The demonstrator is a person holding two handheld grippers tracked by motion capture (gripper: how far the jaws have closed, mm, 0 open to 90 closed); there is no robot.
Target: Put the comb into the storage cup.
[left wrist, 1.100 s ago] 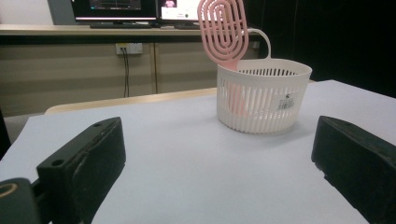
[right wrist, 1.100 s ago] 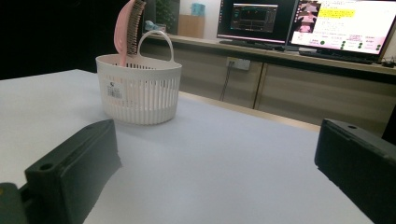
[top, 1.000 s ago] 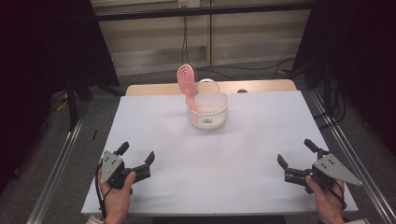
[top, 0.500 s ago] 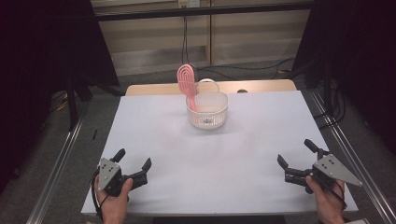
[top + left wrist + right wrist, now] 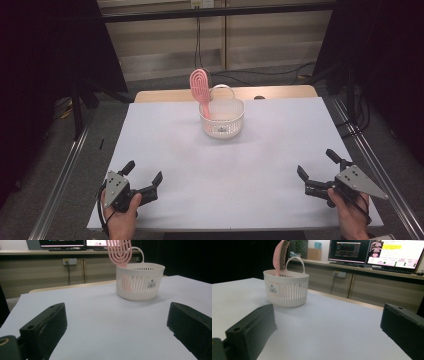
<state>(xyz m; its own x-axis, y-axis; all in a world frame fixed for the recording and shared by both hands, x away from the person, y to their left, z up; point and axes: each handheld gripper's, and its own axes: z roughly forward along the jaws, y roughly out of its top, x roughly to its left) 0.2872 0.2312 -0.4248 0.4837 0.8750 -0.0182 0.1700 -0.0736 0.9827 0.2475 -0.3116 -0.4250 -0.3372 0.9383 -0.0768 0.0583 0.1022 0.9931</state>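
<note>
Standing in white basket [image 5: 222, 120], pink hairbrush [image 5: 199, 90], well beyond both claws

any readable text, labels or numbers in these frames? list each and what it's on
No text can be read in these frames.
Sticker on the white basket: a barcode label with a small logo, print too small to read.
Monitors on the counter behind the table: yellow and white text blocks, blurred.
Pink hairbrush in the basket: no marking visible.
Left gripper and right gripper: no lettering visible.
</note>
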